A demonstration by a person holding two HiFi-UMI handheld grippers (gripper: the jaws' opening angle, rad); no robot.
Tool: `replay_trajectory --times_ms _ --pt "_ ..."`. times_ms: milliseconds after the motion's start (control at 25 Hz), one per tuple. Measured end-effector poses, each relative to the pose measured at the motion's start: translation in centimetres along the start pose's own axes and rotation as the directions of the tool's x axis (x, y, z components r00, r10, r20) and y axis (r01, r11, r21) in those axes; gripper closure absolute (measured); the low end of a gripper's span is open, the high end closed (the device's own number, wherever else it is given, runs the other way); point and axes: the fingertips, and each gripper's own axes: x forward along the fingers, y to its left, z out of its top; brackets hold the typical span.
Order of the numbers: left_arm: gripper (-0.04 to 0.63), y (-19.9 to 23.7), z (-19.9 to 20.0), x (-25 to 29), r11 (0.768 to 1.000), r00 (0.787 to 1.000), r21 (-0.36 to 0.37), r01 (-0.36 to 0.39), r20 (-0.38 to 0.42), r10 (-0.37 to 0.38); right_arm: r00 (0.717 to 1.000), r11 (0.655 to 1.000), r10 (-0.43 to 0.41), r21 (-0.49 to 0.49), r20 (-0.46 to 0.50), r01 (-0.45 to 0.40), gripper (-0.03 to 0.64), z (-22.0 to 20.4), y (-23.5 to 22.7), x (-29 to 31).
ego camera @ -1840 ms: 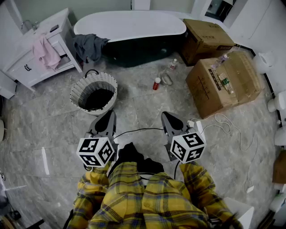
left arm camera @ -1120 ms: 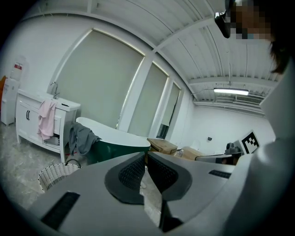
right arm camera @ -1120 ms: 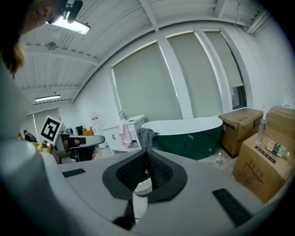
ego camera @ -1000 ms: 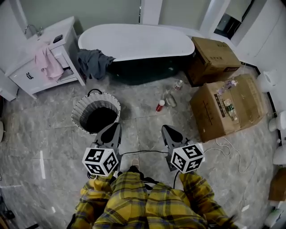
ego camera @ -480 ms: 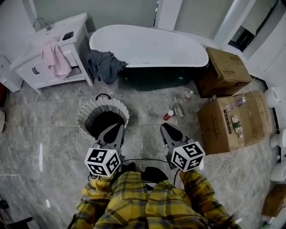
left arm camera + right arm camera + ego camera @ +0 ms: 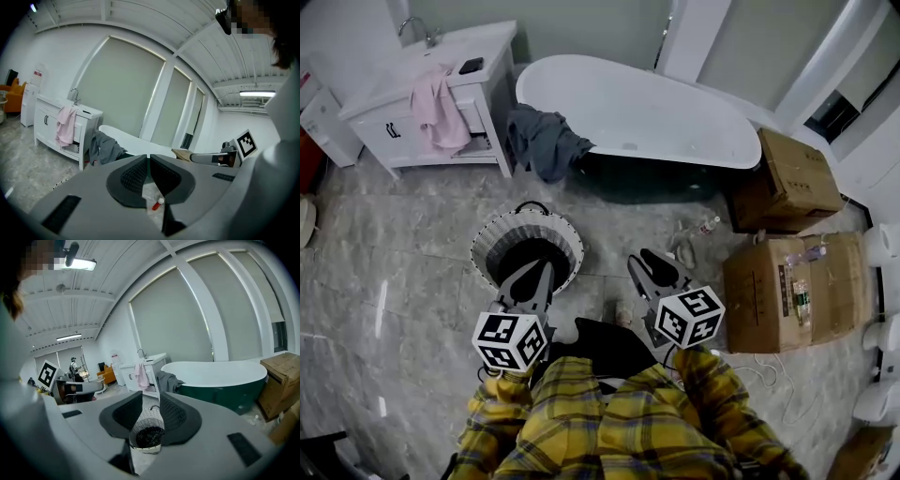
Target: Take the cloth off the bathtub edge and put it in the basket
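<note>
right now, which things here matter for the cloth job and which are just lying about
Job:
grey cloth
bathtub, whose edge it hangs over
woven basket

Lying about:
pink towel
vanity
cardboard boxes
bottle on the floor

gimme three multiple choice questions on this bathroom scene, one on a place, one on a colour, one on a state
1. Where is the grey cloth? A in the basket; B draped over the bathtub edge; C down inside the tub.
2. What colour is the towel hanging on the vanity? A pink; B green; C black.
3. How are the left tongs? A shut, empty; B wide open; C clamped on the cloth.
Answers: B, it hangs over the tub's rim, beyond the basket; A, the head view shows it pink; A, the left gripper view shows the jaws together with nothing between.
</note>
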Motion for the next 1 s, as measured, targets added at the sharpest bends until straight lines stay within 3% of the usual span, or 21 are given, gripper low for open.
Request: replay_trajectory --times_ms 280,560,1000 --pt "0.563 3.2 1.0 2.6 0.993 0.993 -0.026 -0.117 0.032 0.118 0.996 0.995 0.087 -0.038 -0.026 -0.088 0.497 1.6 -2.8 6.2" --pt "0.563 5.1 2.5 6.5 0.97 0.97 -0.069 -0.235 0.05 0.239 0.977 0.976 0.196 -0.083 -0.086 -0.203 0.489 4.5 -6.6 13.3" --pt "0.563 8.3 5.3 14.5 0.902 0.904 -0.15 -0.406 0.079 0.42 0.899 0.894 0.381 -0.163 -0.216 -0.418 0.46 7.7 -11.8 24.7"
